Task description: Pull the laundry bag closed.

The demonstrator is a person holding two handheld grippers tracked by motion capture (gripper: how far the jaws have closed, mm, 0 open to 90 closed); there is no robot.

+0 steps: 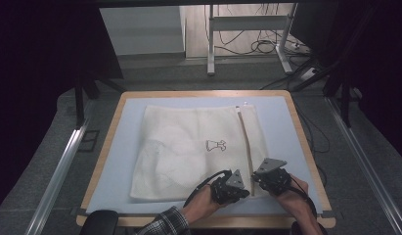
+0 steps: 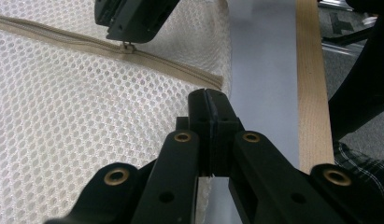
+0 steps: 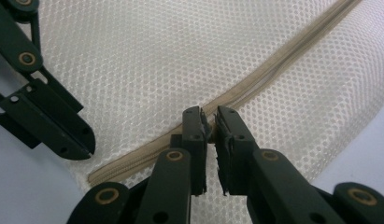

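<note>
High view: my left claw (image 1: 231, 186) and my right claw (image 1: 272, 178) meet at the near edge of a white mesh bag (image 1: 189, 147), which lies flat on the blue mat (image 1: 120, 161) of the wood-rimmed desk (image 1: 103, 161). A tan zipper (image 1: 245, 142) runs from the bag's far edge toward me, ending between my two claws. A small black figure (image 1: 215, 145) is printed near the bag's middle. At this range I cannot tell how either pair of jaws stands.

Left claw view: my left claw (image 2: 209, 100) has its jaws pressed together on the mesh bag's near edge (image 2: 206, 186), just beside the zipper's closed end (image 2: 213, 83). Farther along the zipper (image 2: 63, 39), the tip of my right claw (image 2: 129, 28) sits over the slider (image 2: 128, 46). Here the open honeycomb weave of the bag (image 2: 63, 130) is plain, as are the mat (image 2: 264, 60) and the desk's wooden rim (image 2: 311, 84).

Right claw view: my right claw (image 3: 210, 123) is nearly together, its jaws clamped on the slider of the zipper (image 3: 283, 65). My left claw (image 3: 54, 126) rests at the mesh's edge, near the zipper's end (image 3: 94, 177).

Room, high view: grey floor (image 1: 47, 147), a white desk frame (image 1: 247, 29) beyond, loose cables (image 1: 262, 46), and aluminium rails (image 1: 56, 171) at either side. My plaid sleeve (image 1: 164, 223) enters at the bottom.
</note>
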